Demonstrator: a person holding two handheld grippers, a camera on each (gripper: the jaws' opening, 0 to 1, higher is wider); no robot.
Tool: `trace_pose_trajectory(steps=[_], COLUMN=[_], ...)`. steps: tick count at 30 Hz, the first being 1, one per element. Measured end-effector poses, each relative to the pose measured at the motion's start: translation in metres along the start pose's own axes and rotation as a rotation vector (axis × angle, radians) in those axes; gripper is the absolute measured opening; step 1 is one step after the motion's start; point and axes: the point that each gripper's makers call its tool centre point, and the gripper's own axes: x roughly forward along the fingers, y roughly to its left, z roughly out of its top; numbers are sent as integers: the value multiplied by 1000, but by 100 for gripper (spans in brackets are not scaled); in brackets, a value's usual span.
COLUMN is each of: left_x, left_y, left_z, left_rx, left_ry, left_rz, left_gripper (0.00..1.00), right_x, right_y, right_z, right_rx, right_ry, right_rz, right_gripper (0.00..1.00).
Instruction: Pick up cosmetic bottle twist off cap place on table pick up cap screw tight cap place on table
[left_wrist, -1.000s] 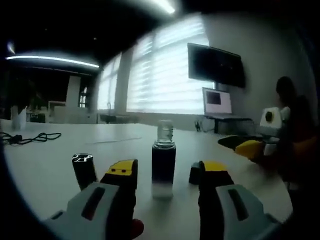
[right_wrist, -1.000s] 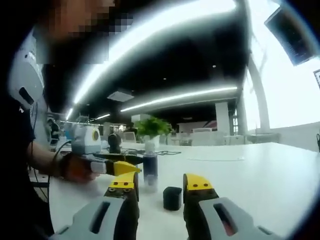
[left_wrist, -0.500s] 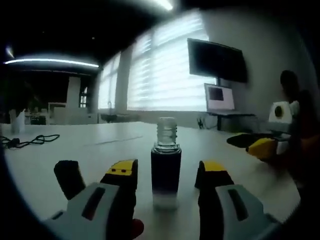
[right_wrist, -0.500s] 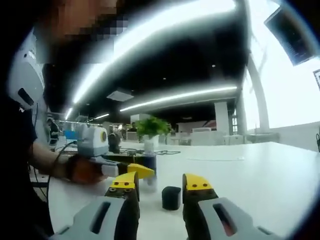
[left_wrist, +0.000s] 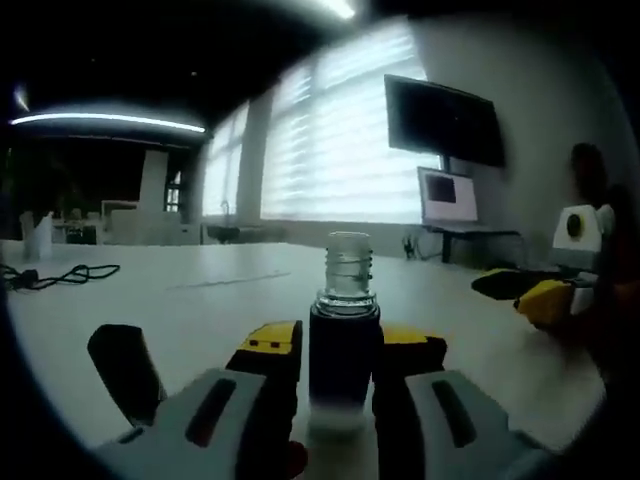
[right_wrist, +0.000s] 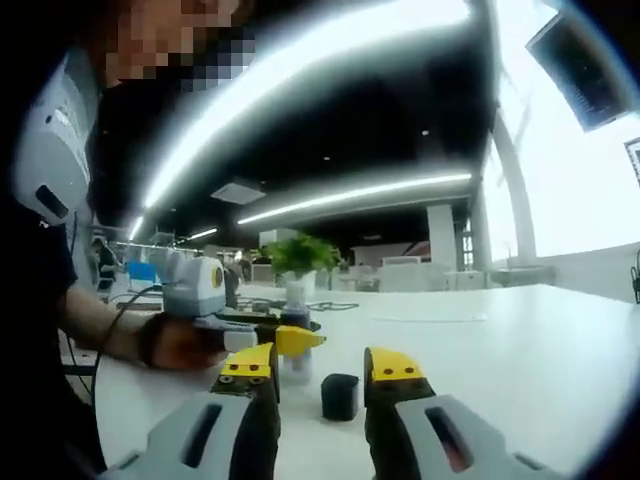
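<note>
On the white table stands the cosmetic bottle, dark-bodied with a clear threaded neck and no cap on. My left gripper has its yellow-tipped jaws pressed against the bottle's sides. The black cap sits on the table to the left of it. In the right gripper view the same cap lies just ahead of my right gripper, which is open with the cap between the lines of its jaws. Beyond it, the left gripper grips the bottle. The right gripper shows at the far right.
A black cable lies at the far left of the table. A dark wall screen and a laptop are behind. A person's hand holds the left gripper. A green plant stands further back.
My left gripper has moved up to the bottle and its jaws have closed from wide apart onto the bottle's sides. The right gripper has stayed open over the cap.
</note>
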Motion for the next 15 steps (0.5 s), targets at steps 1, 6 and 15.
trace_pose_trajectory(steps=[1, 6, 15], left_x=[0, 1, -1], left_y=[-1, 0, -5], left_z=[-1, 0, -1], left_rx=[2, 10, -13], left_ry=[2, -5, -2], left_rz=[-3, -4, -38], left_gripper=[16, 14, 14], right_x=[0, 0, 0], right_y=[0, -1, -3], right_z=[0, 0, -1], right_rx=[0, 2, -1], right_ry=[1, -1, 3], right_rz=[-3, -5, -13], right_gripper=[27, 26, 26])
